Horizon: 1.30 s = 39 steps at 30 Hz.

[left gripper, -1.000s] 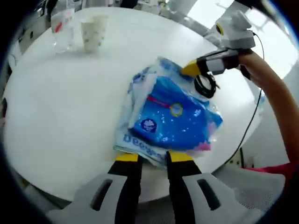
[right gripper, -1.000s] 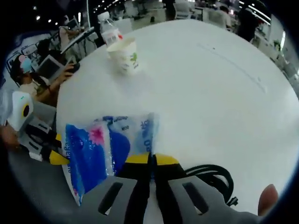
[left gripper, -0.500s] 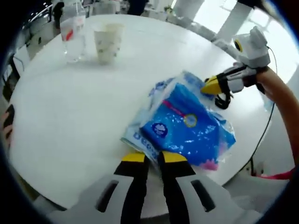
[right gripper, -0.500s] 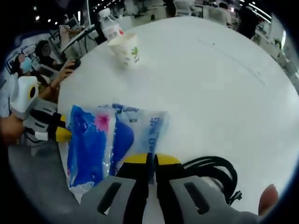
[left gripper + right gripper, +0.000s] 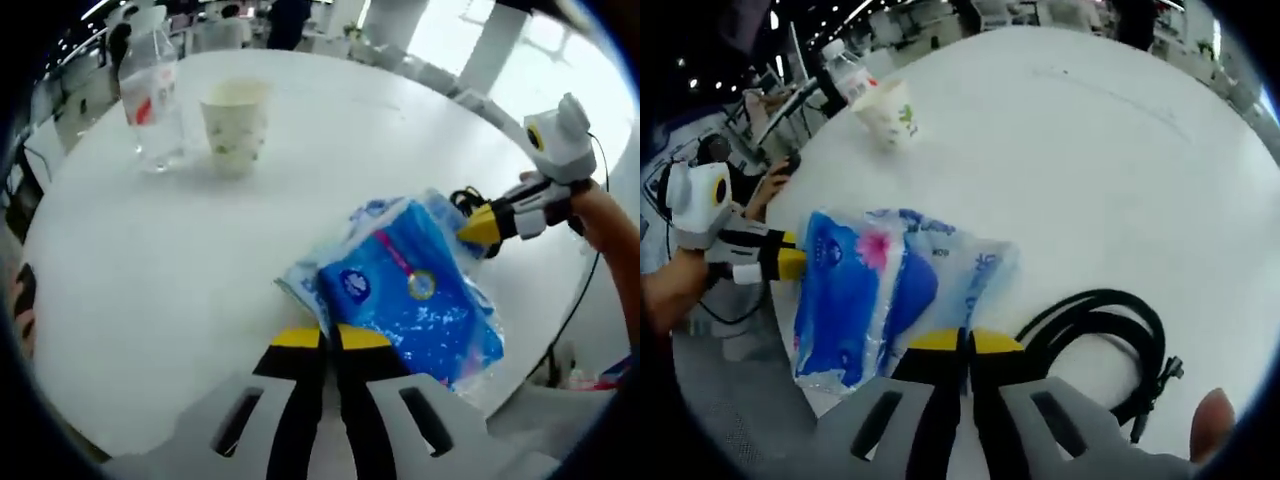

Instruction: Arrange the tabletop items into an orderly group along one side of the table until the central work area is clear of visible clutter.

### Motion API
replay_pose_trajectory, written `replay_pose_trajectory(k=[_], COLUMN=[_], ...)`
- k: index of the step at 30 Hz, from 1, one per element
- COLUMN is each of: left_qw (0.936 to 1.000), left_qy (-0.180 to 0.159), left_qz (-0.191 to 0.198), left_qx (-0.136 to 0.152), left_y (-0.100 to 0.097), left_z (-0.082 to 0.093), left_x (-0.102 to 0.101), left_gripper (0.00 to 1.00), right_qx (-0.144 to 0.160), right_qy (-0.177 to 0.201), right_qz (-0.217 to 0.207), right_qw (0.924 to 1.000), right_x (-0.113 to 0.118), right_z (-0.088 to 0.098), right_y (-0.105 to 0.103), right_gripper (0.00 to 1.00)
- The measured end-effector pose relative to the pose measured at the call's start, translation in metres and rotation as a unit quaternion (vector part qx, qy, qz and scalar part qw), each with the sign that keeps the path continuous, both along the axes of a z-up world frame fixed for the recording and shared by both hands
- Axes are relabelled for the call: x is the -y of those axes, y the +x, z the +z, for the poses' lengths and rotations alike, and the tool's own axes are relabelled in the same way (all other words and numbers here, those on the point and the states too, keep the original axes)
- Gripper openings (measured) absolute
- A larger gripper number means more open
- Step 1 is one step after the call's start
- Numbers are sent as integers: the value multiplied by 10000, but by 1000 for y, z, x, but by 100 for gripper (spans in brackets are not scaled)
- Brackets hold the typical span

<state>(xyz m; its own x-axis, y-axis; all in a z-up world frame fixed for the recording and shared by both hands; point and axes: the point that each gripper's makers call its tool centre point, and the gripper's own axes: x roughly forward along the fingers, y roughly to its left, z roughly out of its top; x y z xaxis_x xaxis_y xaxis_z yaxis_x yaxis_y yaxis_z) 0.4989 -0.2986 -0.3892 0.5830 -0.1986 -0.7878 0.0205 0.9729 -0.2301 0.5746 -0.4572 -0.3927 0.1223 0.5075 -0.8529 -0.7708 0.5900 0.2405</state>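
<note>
Both grippers have swung the blue pack round over the last second, so its long side now angles toward the cup and bottle, and more of the black cable has come clear beside it.

Nearest in the left gripper view, the left gripper (image 5: pixel 320 338) is pinched shut on a corner of the pack (image 5: pixel 405 295). At the opposite end the right gripper (image 5: pixel 961 342) is likewise clamped on the wrapper edge. Holding two ends seems meant to carry the limp pack flat.

Just beside the pack, near the table edge, lies the cable (image 5: pixel 1110 345), coiled loosely and untouched; it probably needs moving next.

Farther off, the cup (image 5: pixel 236 125) and bottle (image 5: pixel 153 100) stand upright close together near the far rim of the table (image 5: pixel 130 260). They look like the start of the tidy group, and the pack is likely headed that way.
</note>
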Motion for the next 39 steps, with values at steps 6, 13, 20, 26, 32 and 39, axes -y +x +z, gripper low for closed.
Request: replay_pose_trajectory(k=[6, 13, 20, 26, 32, 39], left_qw=[10000, 9999, 9993, 9981, 9960, 9934], left_qy=[51, 98, 162, 233, 226, 201], left_qz=[-41, -121, -294, -509, -744, -952], left_qx=[45, 46, 152, 269, 431, 599], left_y=[11, 12, 13, 17, 25, 45], left_z=[-3, -7, -9, -1, 17, 36], left_x=[-6, -7, -4, -3, 0, 2], left_gripper=[1, 9, 4, 0, 0, 0], right_qx=[-85, -58, -31, 84, 126, 237], right_qy=[20, 44, -17, -46, 42, 310], right_qz=[-181, -320, -324, -347, -498, -844], right_qw=[9998, 9995, 9995, 9994, 9987, 9957], right_x=[5, 6, 5, 4, 6, 11], right_z=[0, 0, -1, 2, 12, 34], right_y=[-11, -19, -24, -26, -25, -12], right_gripper=[2, 3, 4, 3, 2, 2])
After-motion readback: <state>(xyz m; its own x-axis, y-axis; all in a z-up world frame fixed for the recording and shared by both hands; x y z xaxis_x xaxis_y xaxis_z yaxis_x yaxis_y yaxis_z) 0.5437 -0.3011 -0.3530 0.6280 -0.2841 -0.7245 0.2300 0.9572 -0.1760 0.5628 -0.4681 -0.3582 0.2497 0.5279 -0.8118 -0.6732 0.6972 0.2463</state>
